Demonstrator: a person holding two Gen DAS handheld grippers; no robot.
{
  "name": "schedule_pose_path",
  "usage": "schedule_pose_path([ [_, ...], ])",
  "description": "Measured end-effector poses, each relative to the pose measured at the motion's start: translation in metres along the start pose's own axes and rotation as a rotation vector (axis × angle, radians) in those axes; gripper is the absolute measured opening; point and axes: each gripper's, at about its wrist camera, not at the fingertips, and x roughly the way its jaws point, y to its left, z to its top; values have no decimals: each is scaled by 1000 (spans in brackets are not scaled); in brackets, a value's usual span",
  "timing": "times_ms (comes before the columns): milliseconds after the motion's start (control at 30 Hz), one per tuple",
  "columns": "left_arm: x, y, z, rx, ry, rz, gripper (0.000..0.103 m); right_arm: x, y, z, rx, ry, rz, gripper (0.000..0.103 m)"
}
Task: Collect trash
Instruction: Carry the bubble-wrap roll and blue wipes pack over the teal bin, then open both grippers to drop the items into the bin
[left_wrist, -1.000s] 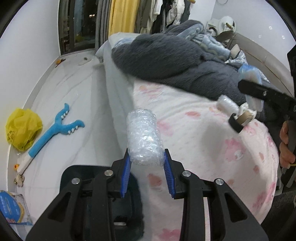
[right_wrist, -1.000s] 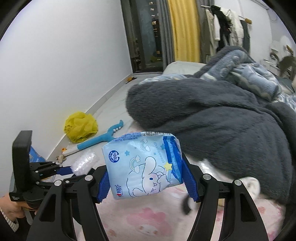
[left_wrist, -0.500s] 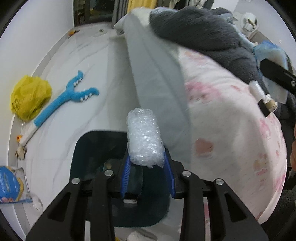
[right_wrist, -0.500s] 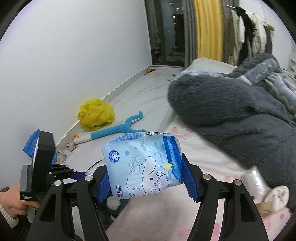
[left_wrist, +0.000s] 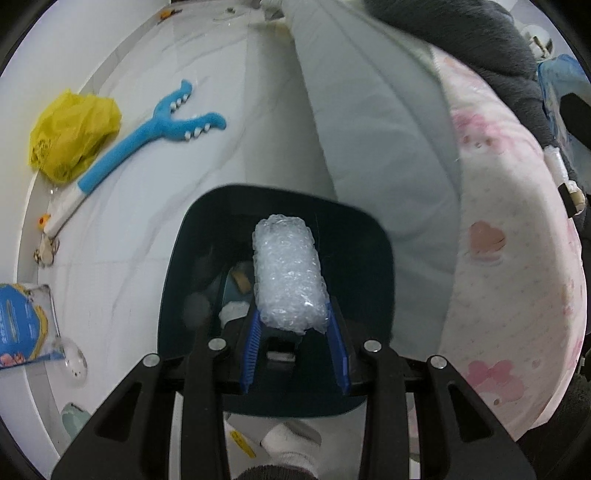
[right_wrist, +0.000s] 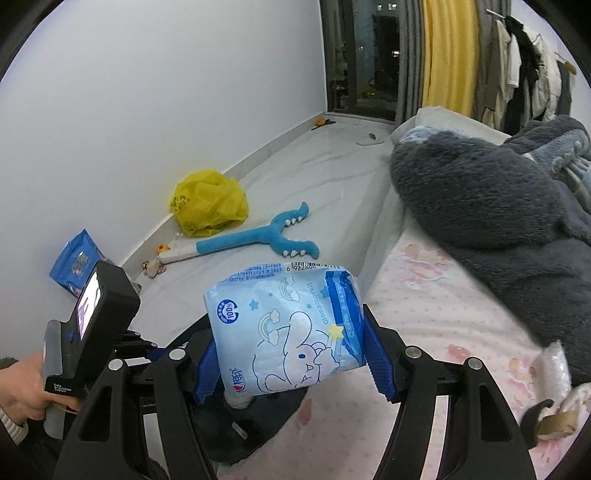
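Bubble wrap roll (left_wrist: 290, 275), clear, crinkled, seemingly squeezed.

White wall (right_wrist: 155, 110), pale marble-patterned floor (right_wrist: 295, 173), bed (right_wrist: 443, 314) with pink-print sheet, dark window (right_wrist: 369, 55), yellow curtain (right_wrist: 447, 55).

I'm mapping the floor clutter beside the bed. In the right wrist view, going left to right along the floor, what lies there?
Blue packet by the wall → yellow plastic bag → blue forked plush toy → the bed's edge.
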Motion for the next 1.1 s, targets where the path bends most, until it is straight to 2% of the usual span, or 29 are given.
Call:
schedule_pose_path([
  [300,1,17,-14,-15,51,-7,39,24,19,-2,-35,48,8,67],
  [367,-3,18,-16,-14,45,-20,45,28,21,-3,-36,55,11,68],
  [433,-9,19,-20,-6,36,-31,66,33,24,-4,-36,68,15,68],
  [500,-11,22,-21,-10,29,-40,70,37,26,-4,-37,78,18,68],
  [733,-29,36,-18,-51,-46,-53,72,59,36,-8,-39,139,38,68],
  [933,-60,47,-19,-52,-182,-74,72,83,41,-14,-14,212,56,68],
  [1100,-73,54,-19,-58,-236,-78,70,102,51,-20,-18,269,79,68],
])
